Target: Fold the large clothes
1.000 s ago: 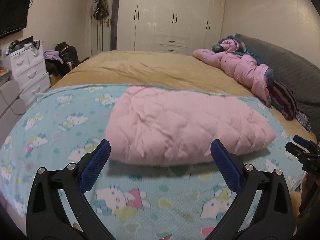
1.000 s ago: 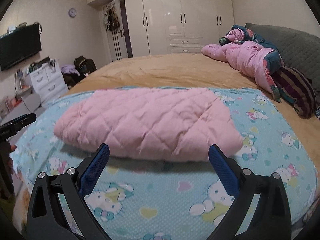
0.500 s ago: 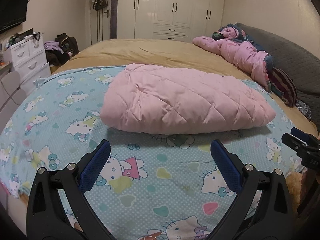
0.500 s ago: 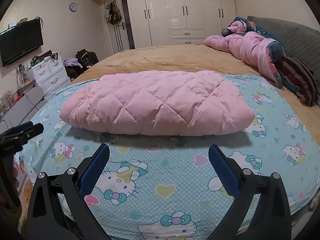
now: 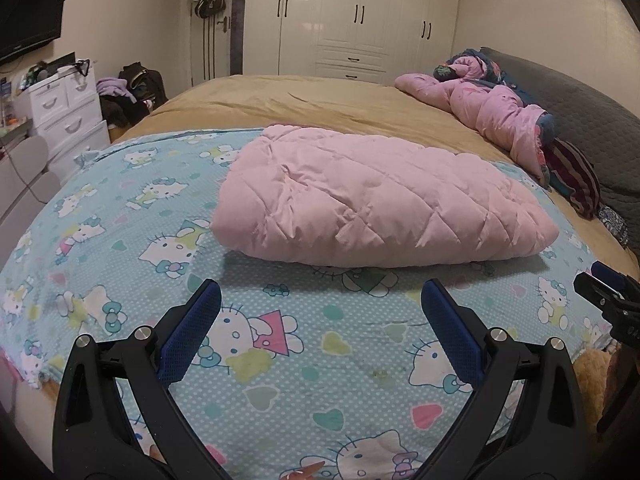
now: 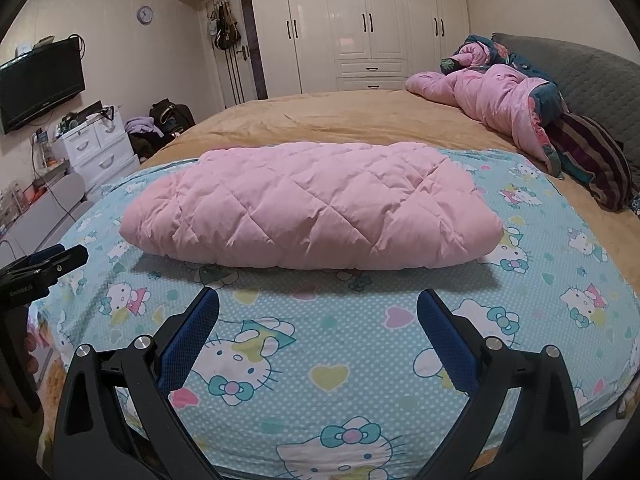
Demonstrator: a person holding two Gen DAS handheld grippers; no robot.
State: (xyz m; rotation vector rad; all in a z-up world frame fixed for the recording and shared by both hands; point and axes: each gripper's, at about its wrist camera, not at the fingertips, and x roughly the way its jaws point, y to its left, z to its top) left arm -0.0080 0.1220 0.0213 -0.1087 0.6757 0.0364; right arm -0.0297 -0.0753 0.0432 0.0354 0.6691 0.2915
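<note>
Both claws, left claw (image 5: pixel 320 312) and right claw (image 6: pixel 318 312), wide, empty, short of folded pink jacket (image 6: pixel 312 208); press flat evenly.

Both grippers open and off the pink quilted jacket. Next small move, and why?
Probably none on the pink quilted jacket: it lies as a compact folded bundle on the cartoon-cat sheet, and the left gripper and right gripper are open, clear of it. Likely just retract.
</note>
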